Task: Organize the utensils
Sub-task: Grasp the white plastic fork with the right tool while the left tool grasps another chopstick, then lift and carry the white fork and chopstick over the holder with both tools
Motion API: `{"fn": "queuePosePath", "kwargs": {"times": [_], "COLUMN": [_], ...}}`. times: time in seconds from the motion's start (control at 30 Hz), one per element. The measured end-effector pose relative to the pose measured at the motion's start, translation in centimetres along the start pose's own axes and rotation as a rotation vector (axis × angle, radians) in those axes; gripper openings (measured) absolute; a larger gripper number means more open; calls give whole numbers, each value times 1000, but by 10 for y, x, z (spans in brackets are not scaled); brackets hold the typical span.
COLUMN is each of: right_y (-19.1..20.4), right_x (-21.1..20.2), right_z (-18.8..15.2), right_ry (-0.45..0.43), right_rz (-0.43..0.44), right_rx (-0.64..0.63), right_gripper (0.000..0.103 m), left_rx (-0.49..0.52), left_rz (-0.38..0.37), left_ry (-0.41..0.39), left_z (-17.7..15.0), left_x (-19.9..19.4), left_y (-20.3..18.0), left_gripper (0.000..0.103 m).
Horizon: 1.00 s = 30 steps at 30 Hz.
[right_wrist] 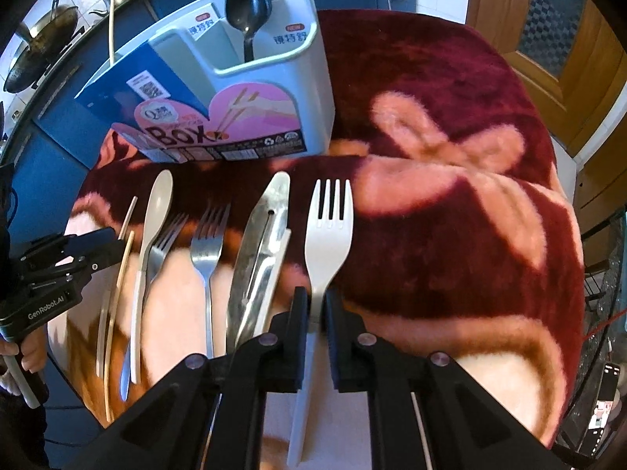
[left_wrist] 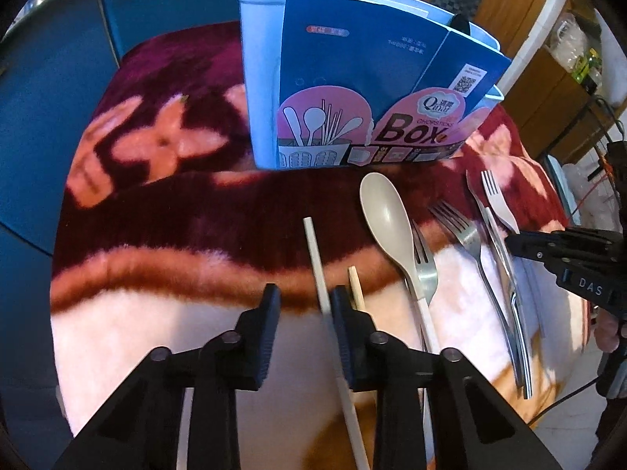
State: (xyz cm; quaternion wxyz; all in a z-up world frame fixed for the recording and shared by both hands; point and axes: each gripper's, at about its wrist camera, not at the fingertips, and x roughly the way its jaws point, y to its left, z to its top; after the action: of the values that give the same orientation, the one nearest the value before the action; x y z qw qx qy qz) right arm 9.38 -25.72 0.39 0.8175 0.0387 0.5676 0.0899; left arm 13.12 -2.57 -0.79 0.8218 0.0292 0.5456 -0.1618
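Note:
A light blue utensil holder (left_wrist: pixel 262 78) with a blue cardboard label stands at the back of a fleece-covered table; it also shows in the right wrist view (right_wrist: pixel 313 78), holding a black spoon (right_wrist: pixel 247 4) and a pale chopstick (right_wrist: pixel 112 19). My left gripper (left_wrist: pixel 303 305) is open above a pale chopstick (left_wrist: pixel 315 258) that lies beside its right finger. My right gripper (right_wrist: pixel 315 307) is shut on the handle of a beige plastic fork (right_wrist: pixel 328 231). Its tip also shows in the left wrist view (left_wrist: pixel 517 241).
On the blanket lie a beige spoon (left_wrist: pixel 386 211), two metal forks (right_wrist: pixel 205 246), metal tongs (right_wrist: pixel 258 243), a wooden chopstick (left_wrist: pixel 356 286). The table edge drops to blue cabinets at the left. A wooden door (right_wrist: pixel 548 39) stands at the right.

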Motion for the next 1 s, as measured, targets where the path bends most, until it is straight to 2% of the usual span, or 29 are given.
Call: {"fn": "queuePosePath", "kwargs": {"times": [0.1, 0.23, 0.33, 0.63, 0.77, 1.0], "right_y": [0, -2, -6, 1, 10, 18], "right_x": [-1, -5, -12, -53, -69, -85], "right_z": [-3, -11, -19, -38, -38, -28], "right_ry": [-29, -82, -142, -428, -544, -661], "right_rz": [0, 15, 39, 83, 89, 101], "right_rx": [-4, 12, 24, 12, -10, -45], "right_gripper": [10, 8, 8, 8, 8, 8], "left_rx": [-22, -54, -52, -89, -103, -101], "left_rz": [-28, -49, -64, -91, -87, -62], "left_ry": [-4, -25, -94, -330, -428, -590], "left_z": [-1, -6, -12, -18, -10, 16], "left_x": [-1, -6, -18, -64, -84, -114], "left_y": [1, 3, 3, 10, 9, 1], "left_gripper": [8, 4, 4, 4, 4, 4]}}
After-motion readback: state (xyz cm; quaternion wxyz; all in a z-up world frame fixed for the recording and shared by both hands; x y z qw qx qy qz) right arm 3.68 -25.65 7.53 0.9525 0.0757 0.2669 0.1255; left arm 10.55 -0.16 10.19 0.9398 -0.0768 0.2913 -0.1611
